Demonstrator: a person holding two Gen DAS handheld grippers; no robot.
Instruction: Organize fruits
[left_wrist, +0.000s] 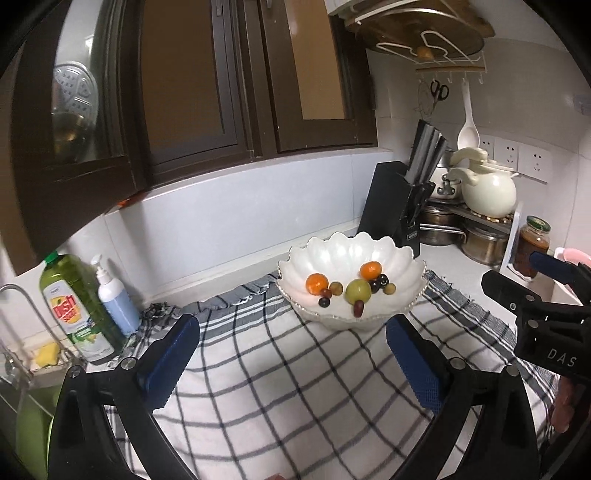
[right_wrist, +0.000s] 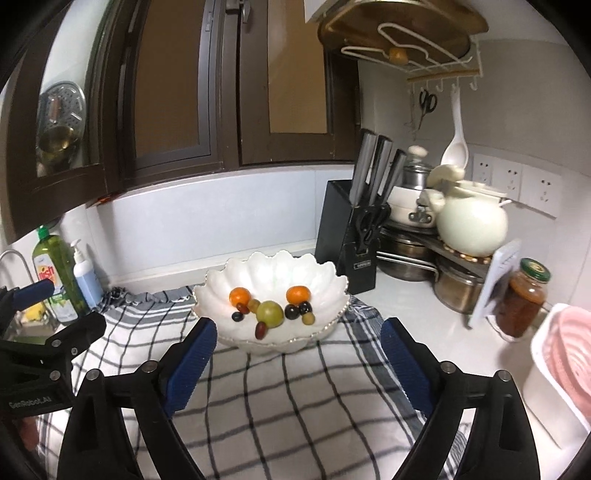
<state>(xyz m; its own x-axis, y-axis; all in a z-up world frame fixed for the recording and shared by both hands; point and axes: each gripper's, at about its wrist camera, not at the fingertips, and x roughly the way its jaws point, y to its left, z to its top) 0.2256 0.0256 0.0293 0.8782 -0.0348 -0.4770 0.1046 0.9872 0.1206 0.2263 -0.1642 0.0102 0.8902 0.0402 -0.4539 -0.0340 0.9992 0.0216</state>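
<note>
Presently Listed: Fruit Bowl on Checked Cloth

Item: white scalloped bowl (left_wrist: 351, 258), set at the far edge of a checked cloth (left_wrist: 280, 373) on the bench (right_wrist: 417, 310). Contents: two small oranges (left_wrist: 317, 283), one large green grape (left_wrist: 358, 290), several dark grapes (left_wrist: 324, 302), one reddish oval grape (left_wrist: 358, 308) nearest the rim.

Left claw (left_wrist: 291, 365): spread wide, empty, near side of the bowl. Right claw (right_wrist: 299, 365): likewise spread, empty.

Left view only: yellow sponge (left_wrist: 46, 354) by the sink. Right view only: pink basket (right_wrist: 576, 354) in full, at the right edge.
</note>
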